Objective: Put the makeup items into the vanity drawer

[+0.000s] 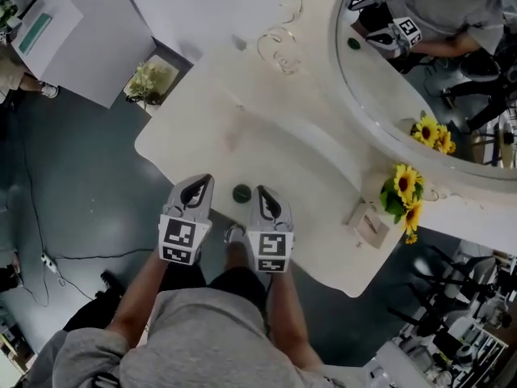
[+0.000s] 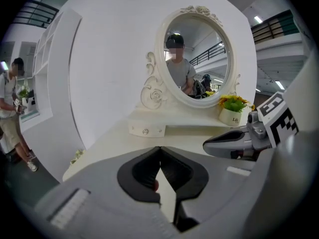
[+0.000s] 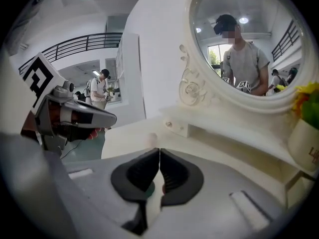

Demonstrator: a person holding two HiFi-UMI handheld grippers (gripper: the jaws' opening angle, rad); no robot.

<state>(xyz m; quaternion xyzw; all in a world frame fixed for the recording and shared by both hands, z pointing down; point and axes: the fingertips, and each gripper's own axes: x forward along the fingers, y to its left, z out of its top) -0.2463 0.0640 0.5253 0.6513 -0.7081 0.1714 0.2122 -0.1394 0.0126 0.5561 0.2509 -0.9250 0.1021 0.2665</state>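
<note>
2 closed: left tongs [image 1: 208,179], right tongs [image 1: 260,190], flanking 1 green disc [image 1: 241,193].

The flower pot [image 2: 230,116] bears partly readable lettering, "Lif"

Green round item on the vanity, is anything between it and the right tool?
Nothing visible. The green round item lies on the bare vanity top right beside the shut right tool, with the shut left tool on its other side.

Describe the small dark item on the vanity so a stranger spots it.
Find the white vanity table below the oval mirror. Near its front edge, between the left gripper and right gripper, lies a round dark green item, the only dark thing there.
</note>
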